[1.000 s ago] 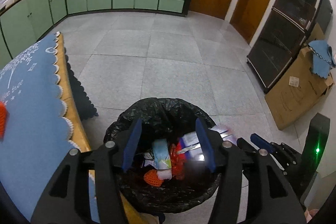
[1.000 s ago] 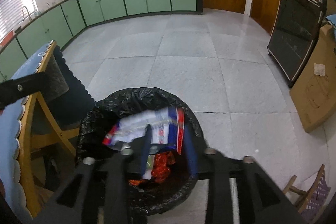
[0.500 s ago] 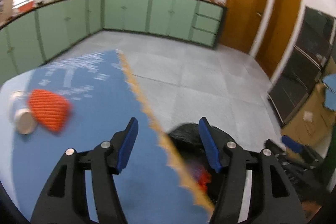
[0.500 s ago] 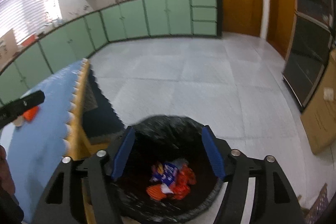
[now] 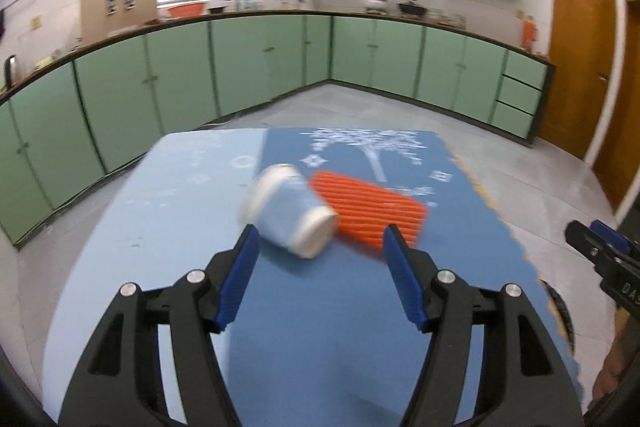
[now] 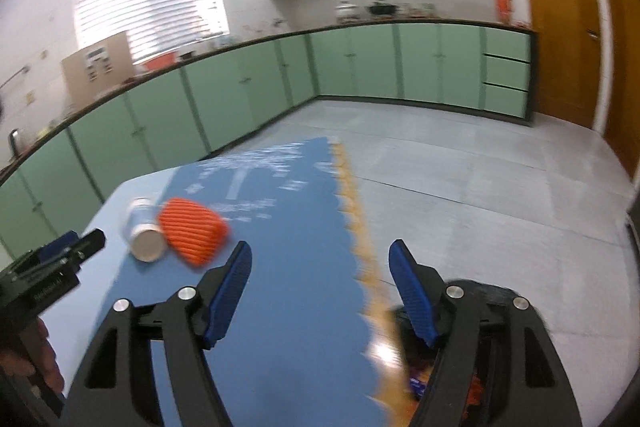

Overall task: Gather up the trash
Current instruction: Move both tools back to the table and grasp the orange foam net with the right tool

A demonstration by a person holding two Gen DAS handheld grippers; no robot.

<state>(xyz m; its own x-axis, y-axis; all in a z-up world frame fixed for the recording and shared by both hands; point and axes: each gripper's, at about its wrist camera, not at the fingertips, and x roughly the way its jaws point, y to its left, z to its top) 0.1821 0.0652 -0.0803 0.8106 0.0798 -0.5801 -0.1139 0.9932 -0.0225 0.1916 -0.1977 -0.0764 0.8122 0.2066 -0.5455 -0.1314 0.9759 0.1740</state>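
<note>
The task stands partly done. The bin (image 6: pixel 480 297), lined with a black bag, sits on the floor just beside the table's scalloped edge, at the lower right of the right wrist view, and already holds wrappers in red and blue; how full it is cannot be told, since the right gripper's own frame hides most of it. Two items remain on the table (image 5: pixel 160 211): a blue paper cup (image 5: pixel 290 217) lying on its side, and an orange ribbed piece (image 5: pixel 372 213) lying touching it on its right. What the orange piece is cannot be made out; it looks like a flattened cup sleeve or cup. No other litter shows on the blue cloth in either view. The left gripper (image 5: pixel 320 259) is over the table, pointing down at the cup, its jaws released and empty; they have just been opening further, with nothing between them. The cup lies just ahead of its fingertips, apart from them. The right gripper (image 6: pixel 320 267) hangs over the table edge, between the two items and the bin, its jaws likewise released and empty, having just spread wide. Judged from this, two pickups and two drops into the bin are left, the cup appearing to fall to the left gripper and the orange piece likely to the right.
</note>
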